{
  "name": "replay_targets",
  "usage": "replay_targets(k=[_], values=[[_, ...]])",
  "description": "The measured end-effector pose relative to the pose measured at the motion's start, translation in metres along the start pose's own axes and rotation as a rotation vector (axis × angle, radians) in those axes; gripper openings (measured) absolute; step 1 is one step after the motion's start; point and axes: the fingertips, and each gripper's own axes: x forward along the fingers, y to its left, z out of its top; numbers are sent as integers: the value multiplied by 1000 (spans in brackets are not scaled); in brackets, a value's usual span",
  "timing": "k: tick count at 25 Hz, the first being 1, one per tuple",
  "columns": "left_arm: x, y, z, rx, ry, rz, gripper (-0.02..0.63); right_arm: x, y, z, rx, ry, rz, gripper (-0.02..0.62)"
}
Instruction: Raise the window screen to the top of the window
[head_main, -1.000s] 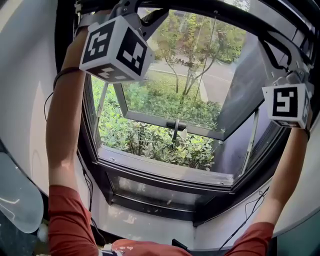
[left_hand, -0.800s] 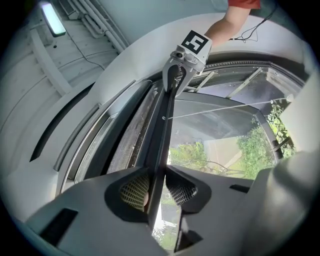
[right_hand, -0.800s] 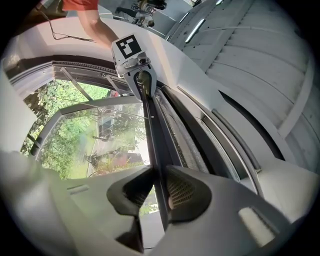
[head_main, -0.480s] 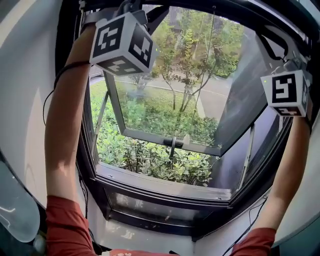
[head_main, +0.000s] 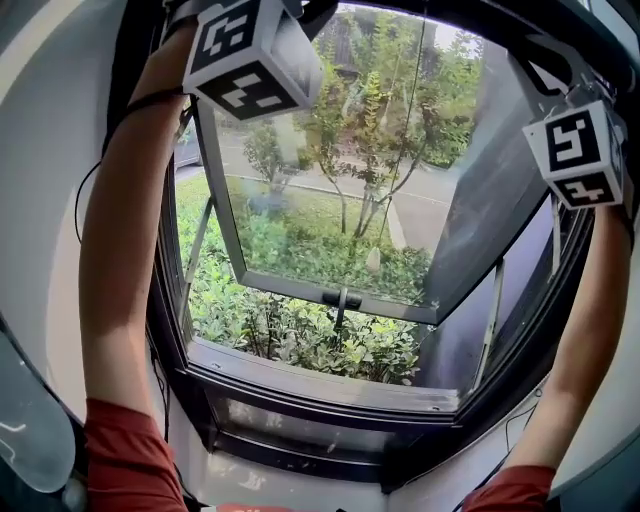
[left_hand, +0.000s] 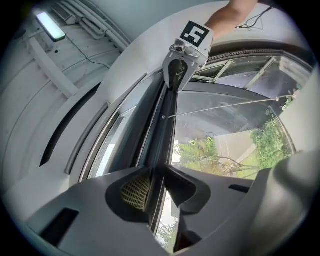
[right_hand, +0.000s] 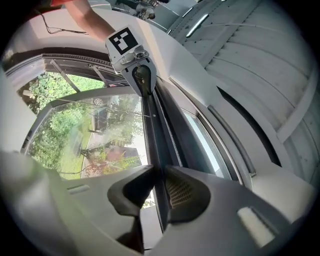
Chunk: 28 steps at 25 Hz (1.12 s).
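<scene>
The window screen's dark bottom bar (left_hand: 165, 125) runs along the top of the window, from one gripper to the other. My left gripper (left_hand: 159, 186) is shut on the bar's left part; the bar passes between its pads. My right gripper (right_hand: 159, 187) is shut on the same bar (right_hand: 152, 135) further right. Both pairs of jaws have just been closing a little, with the bar between them. In the head view only the marker cubes show, the left one (head_main: 250, 55) and the right one (head_main: 580, 155), on raised arms. The jaws are beyond that view's top edge.
An outward-opened glass sash (head_main: 330, 290) with a dark handle (head_main: 341, 300) stands below, above the sill (head_main: 330, 385). A thin pull cord (head_main: 400, 150) hangs in front of the glass. The white curved wall and a ceiling lamp (left_hand: 50, 26) lie above the window.
Both marker cubes have climbed toward the top of the head view, and both arms reach higher. More of the open window and the trees shows beneath them.
</scene>
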Motion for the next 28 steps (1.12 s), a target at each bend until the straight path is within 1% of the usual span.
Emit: replay_targets(k=[5,6,9,12,14,17,22,24,26,28], values=[[5,8,-2,16,10,15,95,7,-7,2,-48,15,-49,70],[5,8,-1,30,9,31,95,7,-9,1,-53,20,-61,44],[9,5,-1,75,12,87,92,9,-13,-2,-72,43,-83,44],[10,5,-2,70,20,95,91,10,-12,-6,-91,58,-96,43],[9,7,-1,73,30,93,91,12,-9,-15,-89,80,-89,44],[7,11,3,71,32,110,91,9,-16,-3,-98,68,-118,44],[6,13,6,39,47,135,91,9,-15,-6,-77,87,-131,49],[4,14,5,4,39,147,91,9,-16,-2,-47,79,-139,49],[1,17,4,-29,26,168,91,7,-16,0,-15,68,-134,73],[-2,21,-1,-66,21,184,91,5,-16,4,2,55,-139,74]])
